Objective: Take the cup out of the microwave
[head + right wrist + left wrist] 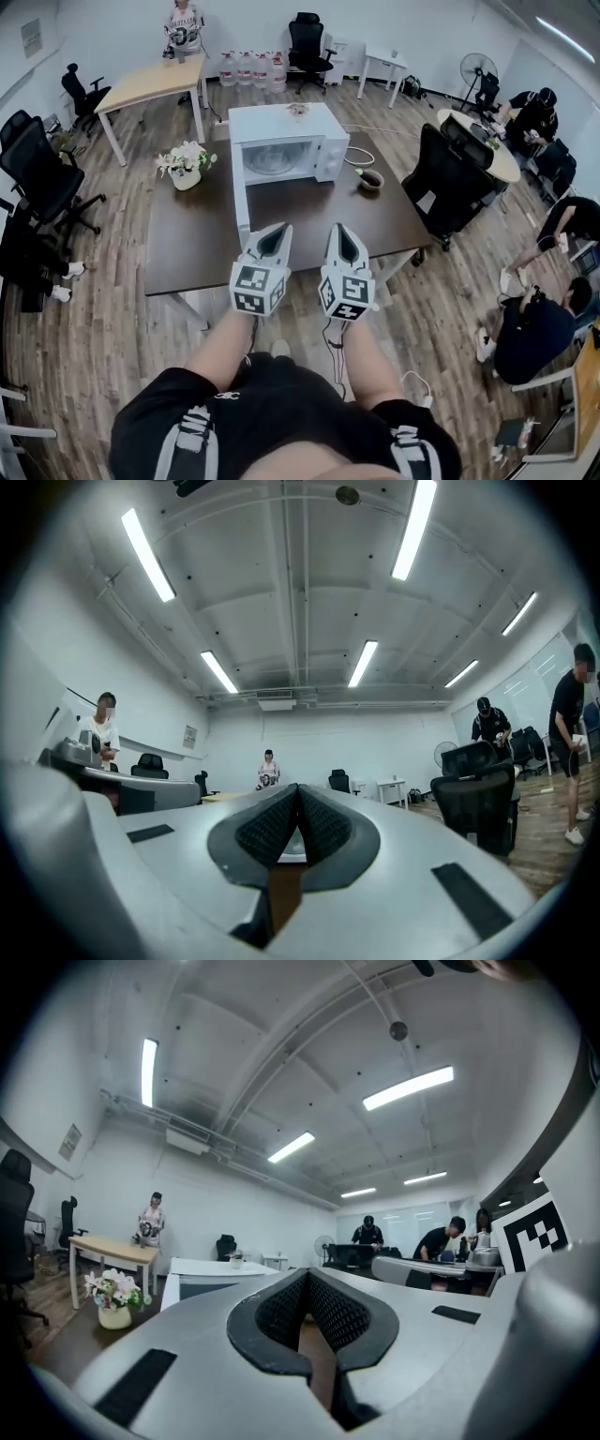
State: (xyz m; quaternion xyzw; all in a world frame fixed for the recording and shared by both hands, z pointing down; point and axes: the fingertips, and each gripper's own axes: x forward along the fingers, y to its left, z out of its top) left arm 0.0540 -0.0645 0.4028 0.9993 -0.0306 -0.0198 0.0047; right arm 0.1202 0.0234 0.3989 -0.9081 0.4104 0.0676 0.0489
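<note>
With fingers closed on nothing, the left gripper (275,232) and right gripper (342,232) hover side by side at the worktop's (192,248) near edge, the open microwave (281,127) straight ahead, equally near both, the cup presumably inside, not discernible.

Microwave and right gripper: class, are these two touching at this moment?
Apart. The head view shows the right gripper short of the microwave, with a stretch of bare dark table between them.

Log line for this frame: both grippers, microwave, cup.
phase: pre-reach | left gripper: shut, empty | right gripper: shut, empty | microwave: door looks open | cup: not made out
</note>
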